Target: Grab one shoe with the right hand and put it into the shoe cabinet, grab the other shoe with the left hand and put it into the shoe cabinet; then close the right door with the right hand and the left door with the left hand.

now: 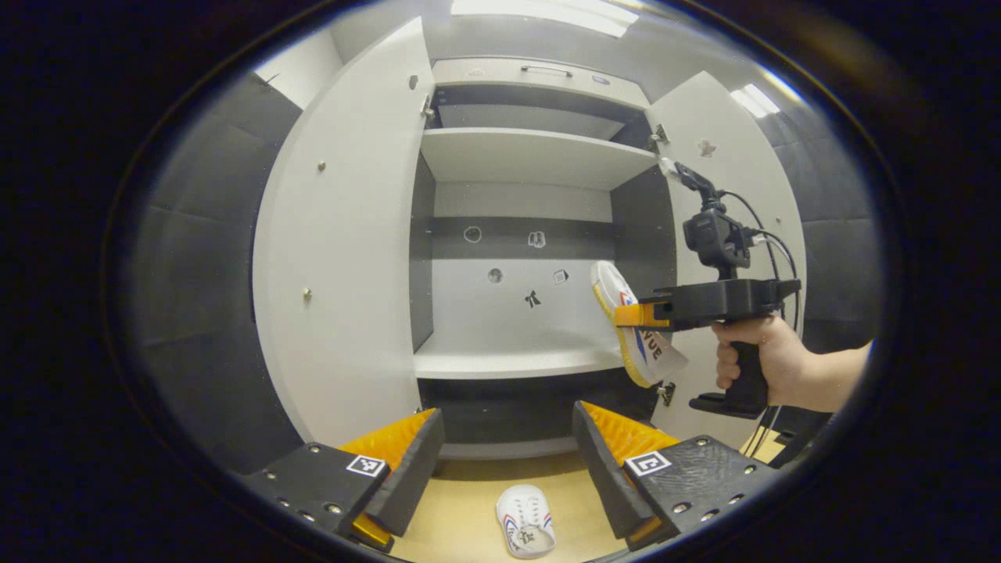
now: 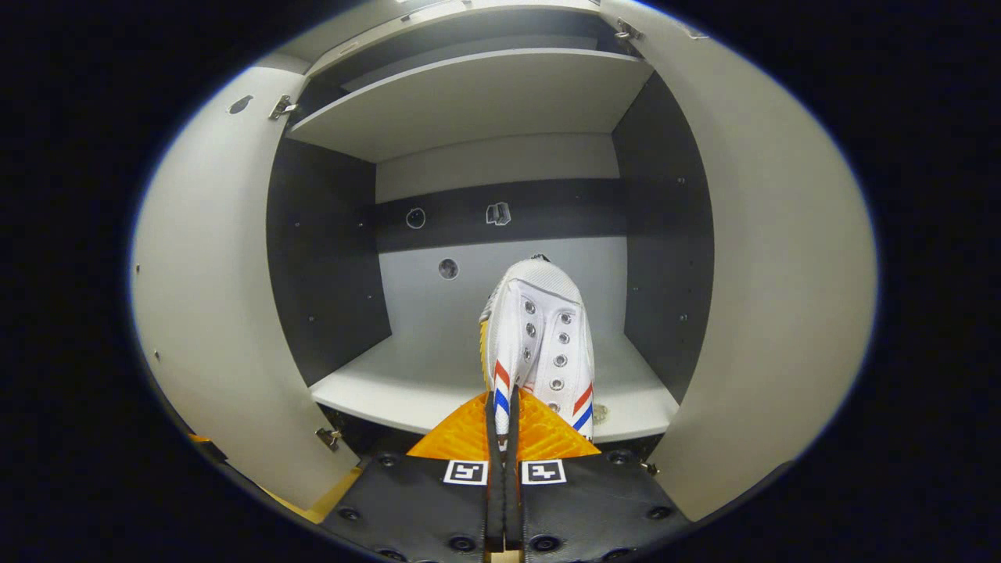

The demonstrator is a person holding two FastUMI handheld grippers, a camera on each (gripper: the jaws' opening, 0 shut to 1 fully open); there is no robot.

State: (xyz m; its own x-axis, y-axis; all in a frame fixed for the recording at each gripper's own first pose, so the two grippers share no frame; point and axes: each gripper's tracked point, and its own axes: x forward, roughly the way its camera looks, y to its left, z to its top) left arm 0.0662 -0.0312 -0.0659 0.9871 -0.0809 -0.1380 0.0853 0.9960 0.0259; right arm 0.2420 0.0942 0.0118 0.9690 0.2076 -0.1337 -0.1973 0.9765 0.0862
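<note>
Right gripper (image 2: 500, 426) is pinching the first shoe (image 2: 539, 344) by its edge, jaws almost fully together, and carrying it at the mouth of the shoe cabinet (image 2: 665, 234) above the lower shelf (image 2: 391, 383). It should be reaching well past the shelf's front lip before letting go. Left gripper (image 1: 508, 461) is hanging wide open and empty over the other shoe (image 1: 525, 530) on the floor (image 1: 453, 524).

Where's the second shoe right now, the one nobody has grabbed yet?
In the left gripper view the second shoe lies on the floor in front of the open cabinet, low between the left gripper fingers.
</note>
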